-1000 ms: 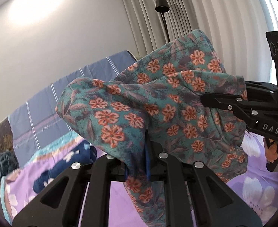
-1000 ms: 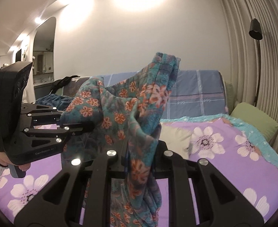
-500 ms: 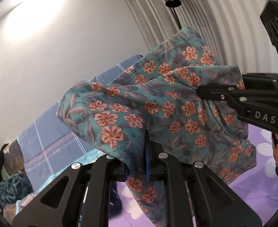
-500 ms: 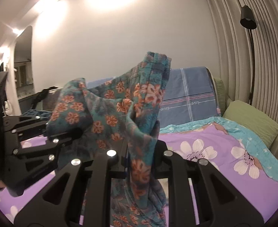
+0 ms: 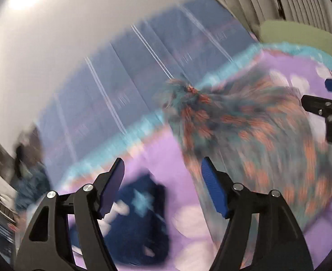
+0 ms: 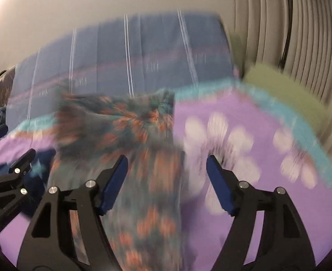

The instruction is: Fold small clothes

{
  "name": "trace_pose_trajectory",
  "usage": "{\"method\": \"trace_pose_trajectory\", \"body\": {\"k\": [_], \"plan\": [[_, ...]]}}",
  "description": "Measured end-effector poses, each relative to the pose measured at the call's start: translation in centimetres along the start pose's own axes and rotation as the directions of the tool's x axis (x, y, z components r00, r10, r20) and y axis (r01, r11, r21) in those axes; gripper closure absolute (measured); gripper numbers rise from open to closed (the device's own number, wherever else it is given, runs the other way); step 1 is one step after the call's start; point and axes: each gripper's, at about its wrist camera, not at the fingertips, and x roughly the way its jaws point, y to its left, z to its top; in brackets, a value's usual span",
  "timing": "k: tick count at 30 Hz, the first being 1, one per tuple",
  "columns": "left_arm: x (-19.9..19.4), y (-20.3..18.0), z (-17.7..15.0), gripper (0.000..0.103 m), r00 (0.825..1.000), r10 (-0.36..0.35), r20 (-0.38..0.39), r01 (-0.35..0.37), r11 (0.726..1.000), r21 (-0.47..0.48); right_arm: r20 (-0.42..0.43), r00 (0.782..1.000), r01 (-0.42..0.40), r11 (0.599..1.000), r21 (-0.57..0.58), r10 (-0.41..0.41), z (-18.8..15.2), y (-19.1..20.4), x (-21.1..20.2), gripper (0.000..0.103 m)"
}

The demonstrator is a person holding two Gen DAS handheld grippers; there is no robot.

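We saw both pairs of tongs standing with their jaws wide apart and nothing between them: the left gripper (image 5: 162,187) showed its blue pads (image 5: 213,189) well clear of any cloth, and the right gripper (image 6: 167,184) was spread likewise, its blue pads (image 6: 115,183) bare. The floral garment (image 6: 129,135), teal with orange flowers, was free of both, spread over the purple flowered bedspread (image 6: 267,158) toward the head edge of the bed; both pictures were heavily blurred, so we could not tell whether it had settled flat or was yet in the air. In the left wrist view the same garment (image 5: 251,135) filled the right half, between the left gripper and the tip of the right one (image 5: 324,113) at the right margin. A dark blue piece of clothing (image 5: 143,216) lay on the bedspread (image 5: 166,158) near the left gripper. Behind the bed's head edge ran a blue striped cover (image 6: 132,54), a green pillow (image 6: 285,90) sat at the right corner, and pale curtains (image 6: 301,22) hung beyond it.
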Motion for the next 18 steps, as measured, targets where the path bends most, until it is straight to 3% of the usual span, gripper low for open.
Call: {"method": "trace_pose_trajectory", "body": {"k": [2,5,8,10,13,18], "plan": [[1.8,-0.9,-2.5,0.029,0.998,-0.045,-0.051,0.047,0.998,0.036,-0.061,0.997,-0.042,0.999,0.035,0.044,-2.4,-0.8,1.6,0.029],[2.9,-1.3,-6.0,0.024,1.000,-0.017,0.001,0.017,0.998,0.067,-0.174,0.982,-0.059,0.994,0.091,0.074,-6.4,-1.8,4.3,0.029],[2.7,-1.3,-6.6,0.024,0.999,-0.048,-0.008,0.048,0.999,0.018,-0.186,0.974,-0.081,0.970,0.231,0.125,-7.6,-3.3,4.2,0.023],[1.7,-1.2,-6.7,0.022,0.998,-0.057,-0.019,0.057,0.998,0.024,-0.200,0.971,-0.076,0.963,0.260,0.130,-7.4,-3.5,3.9,0.023],[0.2,-1.2,-7.1,0.018,0.998,-0.060,0.007,0.060,0.998,0.034,-0.166,0.984,-0.036,0.987,0.158,0.062,-7.8,-2.1,0.8,0.023],[-6.7,-0.7,-10.1,0.010,0.980,-0.161,0.120,0.168,0.984,-0.052,-0.064,0.997,-0.047,0.999,0.006,0.047,-11.0,-0.2,-7.2,0.018]]}}
